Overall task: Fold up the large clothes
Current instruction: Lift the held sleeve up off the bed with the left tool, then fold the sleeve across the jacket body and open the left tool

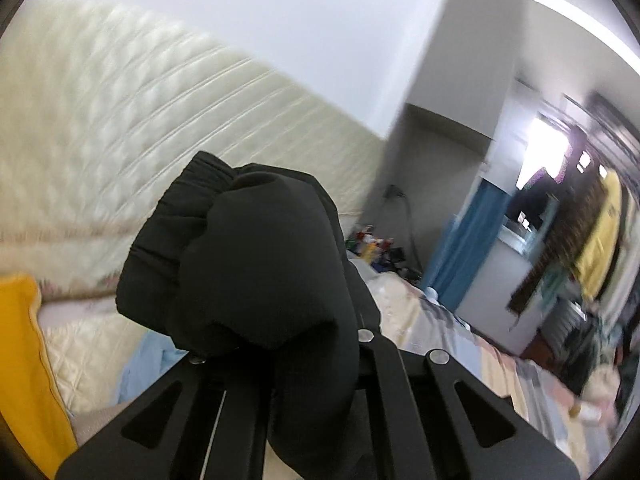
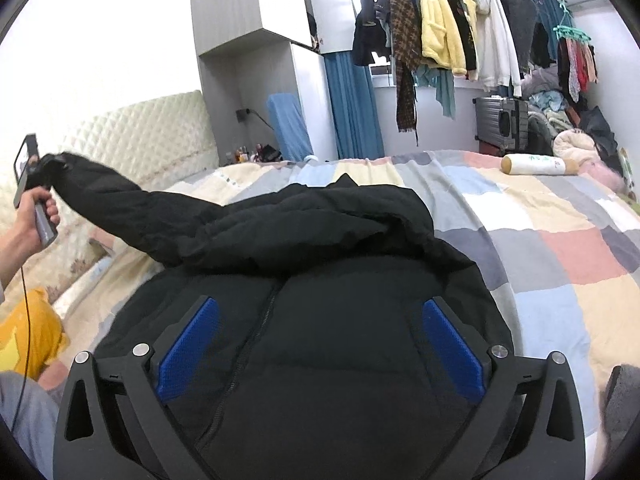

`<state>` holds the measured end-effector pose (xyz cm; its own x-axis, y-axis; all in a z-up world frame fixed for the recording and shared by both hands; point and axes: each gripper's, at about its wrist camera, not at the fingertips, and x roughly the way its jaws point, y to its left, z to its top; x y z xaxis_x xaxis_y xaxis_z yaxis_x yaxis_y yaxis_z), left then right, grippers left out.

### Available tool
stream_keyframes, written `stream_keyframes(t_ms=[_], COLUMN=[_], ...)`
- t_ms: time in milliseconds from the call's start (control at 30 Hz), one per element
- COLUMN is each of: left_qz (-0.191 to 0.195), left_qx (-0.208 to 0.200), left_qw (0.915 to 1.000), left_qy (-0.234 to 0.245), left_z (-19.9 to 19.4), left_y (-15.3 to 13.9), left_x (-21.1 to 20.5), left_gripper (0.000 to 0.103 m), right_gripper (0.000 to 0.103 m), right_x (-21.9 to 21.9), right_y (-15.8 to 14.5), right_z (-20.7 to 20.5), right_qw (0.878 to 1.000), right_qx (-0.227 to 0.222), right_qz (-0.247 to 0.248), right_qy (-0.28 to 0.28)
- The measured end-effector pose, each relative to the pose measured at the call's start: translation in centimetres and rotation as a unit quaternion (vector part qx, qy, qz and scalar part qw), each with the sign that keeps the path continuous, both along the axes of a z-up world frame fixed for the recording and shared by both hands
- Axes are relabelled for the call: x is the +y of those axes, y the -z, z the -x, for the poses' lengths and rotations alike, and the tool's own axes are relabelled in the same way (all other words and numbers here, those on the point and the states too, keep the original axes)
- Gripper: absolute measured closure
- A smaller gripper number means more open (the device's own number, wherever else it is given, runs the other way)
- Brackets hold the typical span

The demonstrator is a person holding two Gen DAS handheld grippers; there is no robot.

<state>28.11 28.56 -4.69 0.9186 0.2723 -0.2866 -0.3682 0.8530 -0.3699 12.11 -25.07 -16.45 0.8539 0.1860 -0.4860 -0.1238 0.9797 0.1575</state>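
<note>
A black puffer jacket (image 2: 320,240) lies spread on the bed, zip facing up. Its left sleeve (image 2: 132,200) is stretched up and off to the left, and the ribbed cuff (image 1: 180,216) fills the middle of the left wrist view. My left gripper (image 1: 276,352) is shut on that sleeve end, with the fingertips buried in the fabric. The right wrist view shows this gripper (image 2: 44,168) raised at the far left in a hand (image 2: 28,220). My right gripper (image 2: 320,320) hovers open over the jacket's chest. Its blue pads (image 2: 188,344) stand wide apart, with nothing pinched between them.
The bed has a patchwork cover (image 2: 540,240) and a cream quilted headboard (image 2: 140,140). A yellow pillow (image 2: 28,332) lies at the left and a bolster (image 2: 536,165) at the far right. Behind the bed are a clothes rail (image 2: 460,20), a suitcase (image 2: 500,120) and a blue curtain (image 2: 352,108).
</note>
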Motion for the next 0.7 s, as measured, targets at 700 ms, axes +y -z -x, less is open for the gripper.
stream_keyframes(t_ms=[700], left_qz=[-0.135], left_qx=[-0.001], left_qw=[0.9634], left_qy=[0.232], left_z=[-4.9], left_y=[-2.2], left_x=[-28.5], left_gripper=[0.098], right_gripper=[0.0], right_x=[-4.2], right_y=[-0.4], right_z=[0.9], right_qw=[0.999], right_qx=[-0.034], right_qz=[-0.018], right_qy=[0.029])
